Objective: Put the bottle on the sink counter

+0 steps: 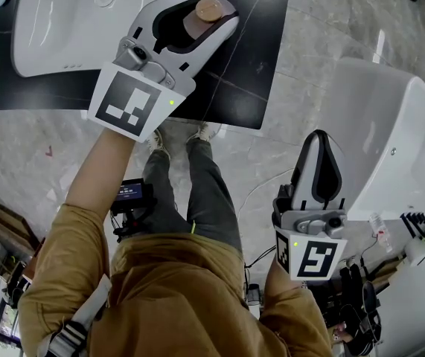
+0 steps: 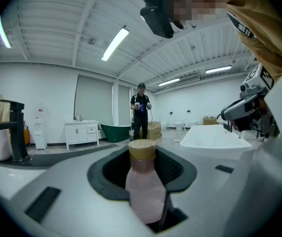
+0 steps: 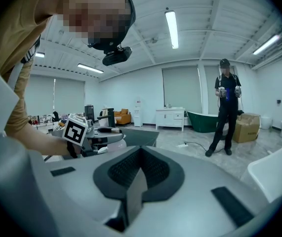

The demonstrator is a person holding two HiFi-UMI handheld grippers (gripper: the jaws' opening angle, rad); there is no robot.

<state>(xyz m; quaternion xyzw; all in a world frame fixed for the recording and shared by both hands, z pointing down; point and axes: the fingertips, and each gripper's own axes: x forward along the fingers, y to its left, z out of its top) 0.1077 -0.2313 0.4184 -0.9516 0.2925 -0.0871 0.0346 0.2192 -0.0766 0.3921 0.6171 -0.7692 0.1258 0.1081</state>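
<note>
The right hand-held gripper hangs low by the person's side, clenched on nothing. Farther out, the left hand-held gripper grasps the pink bottle upright, over the black surface just beside the white basin. Whether its base touches the surface is unclear.

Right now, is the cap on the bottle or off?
On: a tan cap tops the pink bottle held in the left tongs.

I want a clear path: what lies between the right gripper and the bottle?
Head view: only the black counter's corner and bare marble floor separate the right gripper from the bottle.
</note>
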